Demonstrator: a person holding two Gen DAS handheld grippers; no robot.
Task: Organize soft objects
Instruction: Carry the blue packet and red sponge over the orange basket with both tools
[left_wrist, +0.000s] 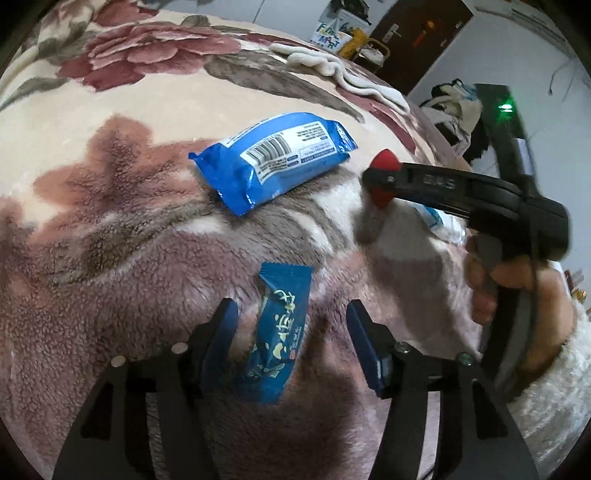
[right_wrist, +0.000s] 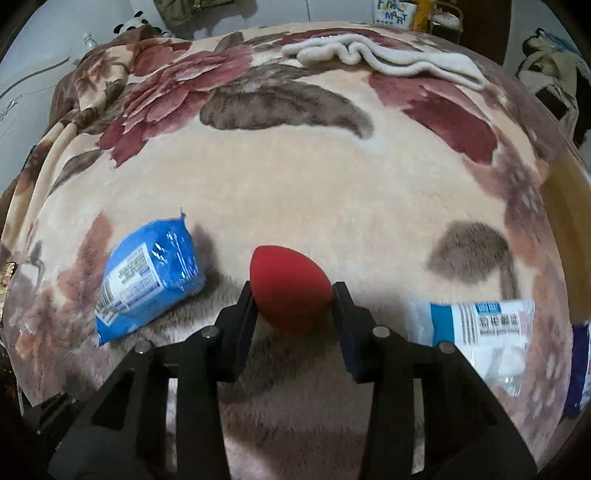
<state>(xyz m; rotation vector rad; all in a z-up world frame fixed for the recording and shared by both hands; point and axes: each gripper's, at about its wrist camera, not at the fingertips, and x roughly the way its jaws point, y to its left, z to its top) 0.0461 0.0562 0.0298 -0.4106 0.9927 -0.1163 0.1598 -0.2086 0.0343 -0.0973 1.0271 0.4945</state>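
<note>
My right gripper (right_wrist: 293, 290) is shut on a red egg-shaped sponge (right_wrist: 290, 288) and holds it just above the floral blanket (right_wrist: 314, 184). In the left wrist view the right gripper (left_wrist: 380, 181) with the sponge (left_wrist: 384, 162) hovers right of a blue tissue pack (left_wrist: 273, 162). The same pack (right_wrist: 147, 284) lies left of the sponge in the right wrist view. My left gripper (left_wrist: 291, 325) is open, its jaws on either side of a small blue snack packet (left_wrist: 279, 336) lying on the blanket (left_wrist: 110, 221).
A white and blue gauze packet (right_wrist: 484, 332) lies on the blanket at the right, with a dark blue packet (right_wrist: 580, 365) at the edge. A white knitted cloth (right_wrist: 380, 55) lies at the far side. A bag and furniture stand beyond the bed.
</note>
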